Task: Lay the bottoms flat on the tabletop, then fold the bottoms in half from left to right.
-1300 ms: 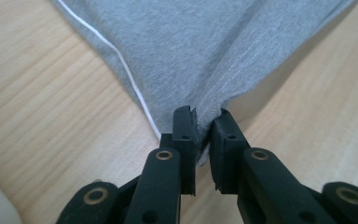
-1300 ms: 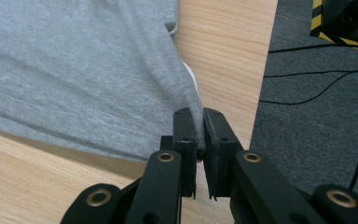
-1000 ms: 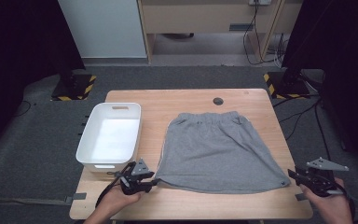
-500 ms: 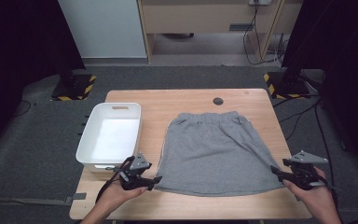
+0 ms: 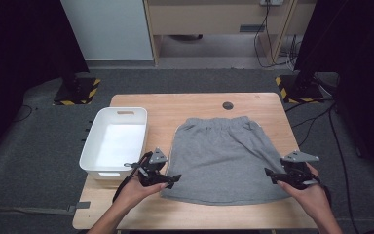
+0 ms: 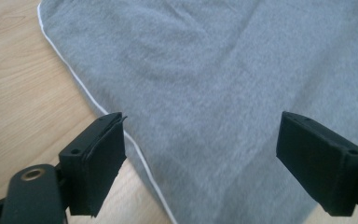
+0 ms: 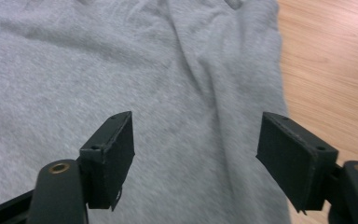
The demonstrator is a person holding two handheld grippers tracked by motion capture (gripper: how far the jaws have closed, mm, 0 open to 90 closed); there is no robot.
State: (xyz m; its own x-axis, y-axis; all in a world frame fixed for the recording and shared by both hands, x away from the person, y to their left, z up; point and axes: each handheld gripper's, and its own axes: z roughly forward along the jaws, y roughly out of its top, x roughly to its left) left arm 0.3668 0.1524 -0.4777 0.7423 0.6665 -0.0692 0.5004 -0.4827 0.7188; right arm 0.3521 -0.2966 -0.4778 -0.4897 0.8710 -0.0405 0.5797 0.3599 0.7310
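Observation:
Grey shorts [image 5: 224, 158] lie flat on the wooden table [image 5: 190, 105], waistband at the far side and hem toward me. My left gripper [image 5: 171, 179] is at the hem's left corner and points right. In the left gripper view [image 6: 200, 126] its jaws stand wide apart over the grey cloth [image 6: 223, 70] and its white-piped edge. My right gripper [image 5: 271, 174] is at the hem's right corner and points left. In the right gripper view [image 7: 196, 119] its jaws gape over the cloth [image 7: 121, 60]. Both pairs of jaws have just been opening, and neither presses on anything.
An empty white bin [image 5: 90, 152] stands on the table's left side, close to my left hand. A small black round disc [image 5: 228, 105] sits near the far edge. Bare wood runs along the front edge and right of the shorts.
Both grippers have let go of the hem corners and their jaws stand wider. The right hand moved left onto the shorts; the left hand shifted right and away from me.

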